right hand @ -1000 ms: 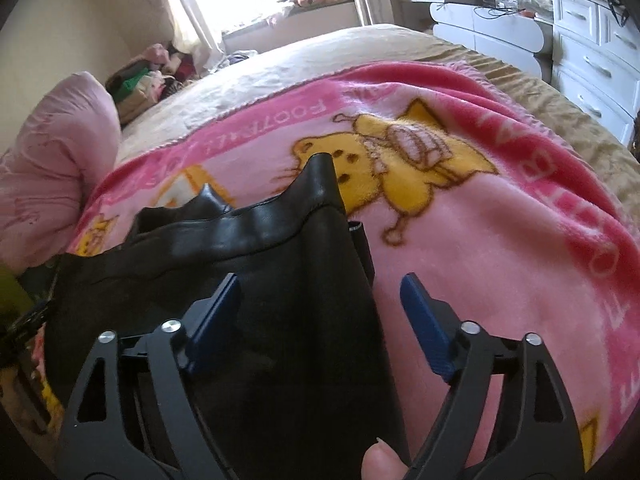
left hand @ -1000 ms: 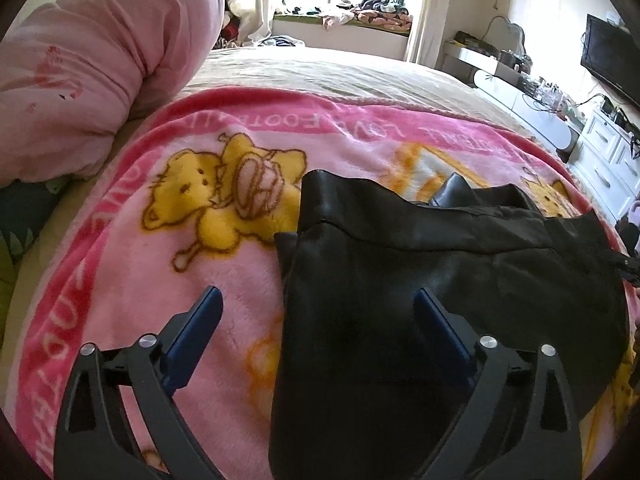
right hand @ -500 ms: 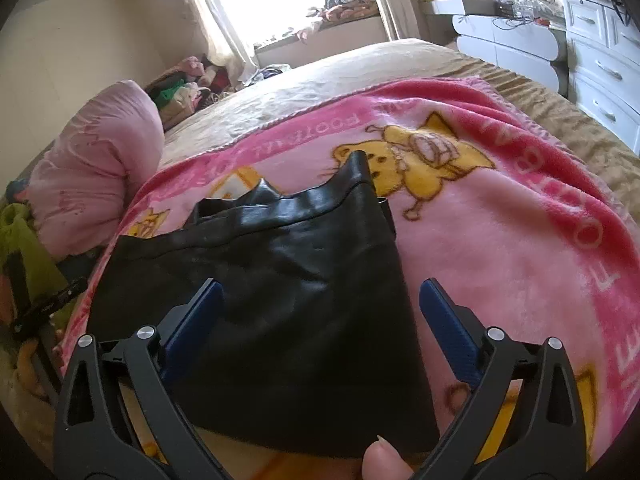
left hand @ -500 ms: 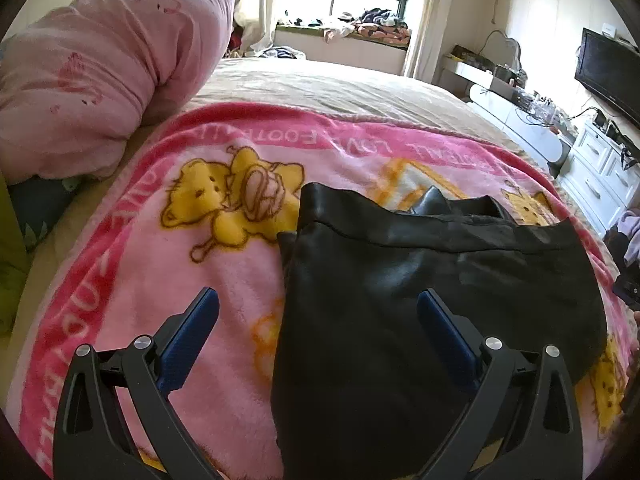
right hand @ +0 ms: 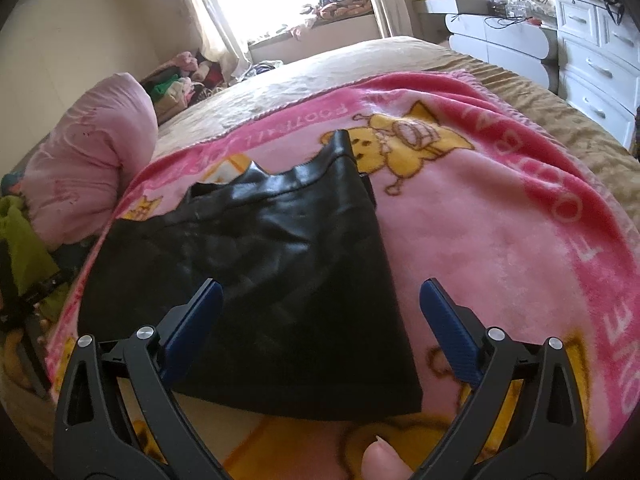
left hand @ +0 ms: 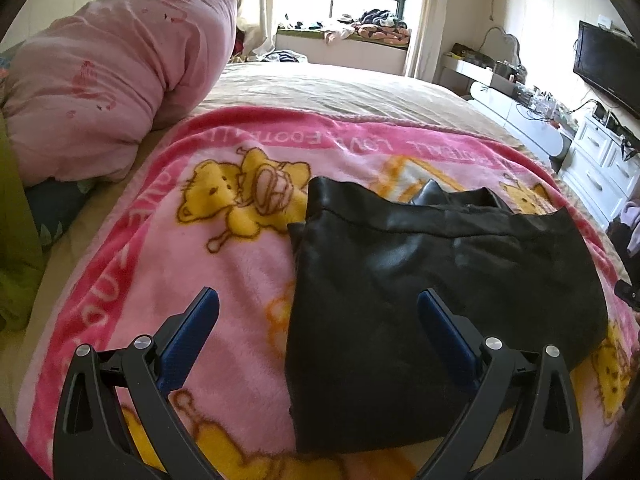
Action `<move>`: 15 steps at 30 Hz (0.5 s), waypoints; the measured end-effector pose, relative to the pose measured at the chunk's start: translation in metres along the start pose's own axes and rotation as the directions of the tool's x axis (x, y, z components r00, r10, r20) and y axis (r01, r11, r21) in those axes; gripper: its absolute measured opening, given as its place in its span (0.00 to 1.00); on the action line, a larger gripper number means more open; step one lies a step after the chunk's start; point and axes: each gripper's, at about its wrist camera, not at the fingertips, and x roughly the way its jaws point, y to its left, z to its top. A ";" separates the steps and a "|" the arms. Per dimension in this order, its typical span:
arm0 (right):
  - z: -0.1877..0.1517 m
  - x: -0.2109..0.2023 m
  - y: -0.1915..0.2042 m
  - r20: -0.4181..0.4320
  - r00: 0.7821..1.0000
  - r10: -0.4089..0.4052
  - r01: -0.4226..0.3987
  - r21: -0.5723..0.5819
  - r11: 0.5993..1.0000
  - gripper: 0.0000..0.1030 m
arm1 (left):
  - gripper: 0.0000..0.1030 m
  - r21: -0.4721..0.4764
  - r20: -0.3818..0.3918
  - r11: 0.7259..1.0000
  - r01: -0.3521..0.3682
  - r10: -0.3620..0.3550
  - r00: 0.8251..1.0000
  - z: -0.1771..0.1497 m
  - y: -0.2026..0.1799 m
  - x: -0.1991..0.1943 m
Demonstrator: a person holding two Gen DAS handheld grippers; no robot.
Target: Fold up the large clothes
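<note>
A black leather-like garment (left hand: 432,296) lies folded into a compact block on a pink cartoon-bear blanket (left hand: 224,264). It also shows in the right wrist view (right hand: 272,280). My left gripper (left hand: 318,316) is open and empty, held above the garment's left edge. My right gripper (right hand: 320,308) is open and empty, held above the garment's near right corner. Neither gripper touches the cloth. A fingertip (right hand: 380,460) shows at the bottom of the right wrist view.
A rolled pink quilt (left hand: 108,76) lies at the bed's left. The blanket covers a beige bedspread (left hand: 340,88). White drawers (right hand: 592,52) and a TV (left hand: 608,64) stand to the right. Clothes are piled on the window sill (left hand: 360,28).
Both grippers have risen and drawn back from the garment, so more of the bed and the garment's near edge show. The garment has stayed still.
</note>
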 end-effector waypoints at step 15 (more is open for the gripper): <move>-0.019 0.010 -0.020 -0.054 0.997 0.053 -0.047 0.108 0.993 0.90 | 0.96 -0.137 -0.094 0.987 0.085 -0.098 0.991 -0.034 0.026 0.022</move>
